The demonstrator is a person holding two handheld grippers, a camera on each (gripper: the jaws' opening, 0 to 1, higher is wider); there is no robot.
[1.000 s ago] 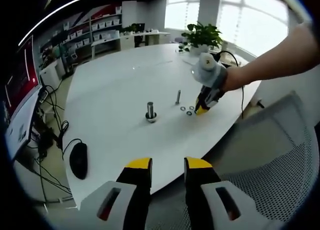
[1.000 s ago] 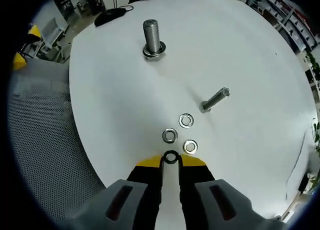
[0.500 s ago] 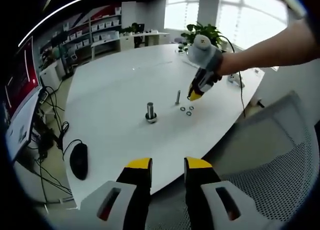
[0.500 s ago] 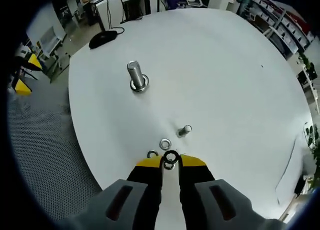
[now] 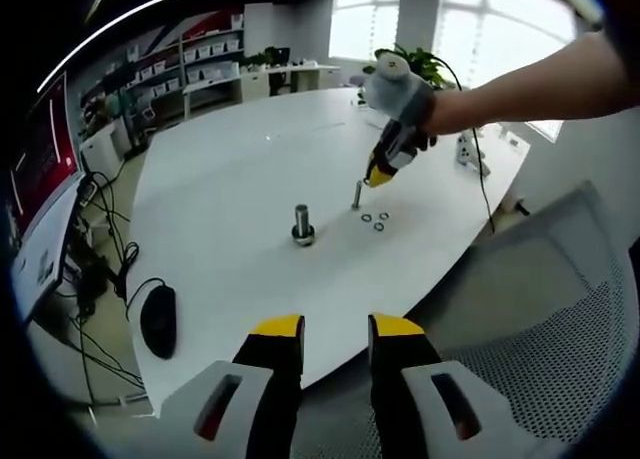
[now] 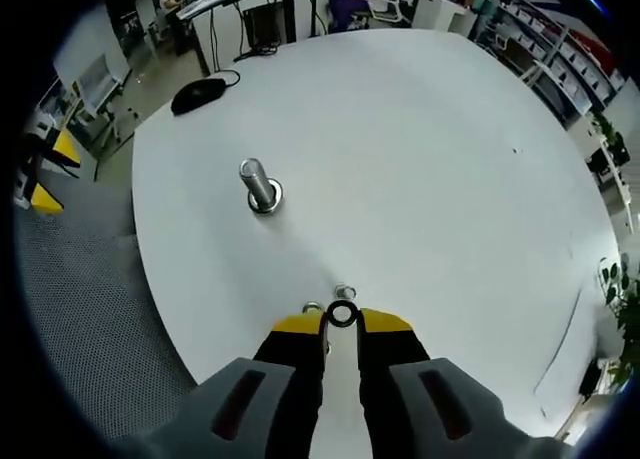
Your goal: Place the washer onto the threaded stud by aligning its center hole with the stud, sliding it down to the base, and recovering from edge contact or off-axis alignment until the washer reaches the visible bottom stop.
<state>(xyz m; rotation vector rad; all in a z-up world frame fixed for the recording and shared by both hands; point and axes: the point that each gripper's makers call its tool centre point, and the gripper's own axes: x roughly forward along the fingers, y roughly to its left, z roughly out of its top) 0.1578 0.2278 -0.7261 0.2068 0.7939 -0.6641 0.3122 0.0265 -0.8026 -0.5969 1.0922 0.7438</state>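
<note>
Low at the near edge of the left gripper view, the left gripper (image 5: 335,341) hangs off the rim of the white table (image 5: 230,169), its yellow-tipped jaws parted with nothing between them. Ahead and slightly to its left a thick threaded stud (image 5: 302,222) stands upright on the tabletop. Further ahead and to the right, the right gripper (image 5: 377,177) comes in on a person's bare arm (image 5: 520,79), its yellow tip held just above a thinner upright bolt (image 5: 356,194). Three loose washers (image 5: 376,219) lie on the table just beside that bolt. A black mouse (image 5: 157,319) sits near the table's edge, off to the gripper's left. A mesh chair (image 5: 540,319) stands to its right.
</note>
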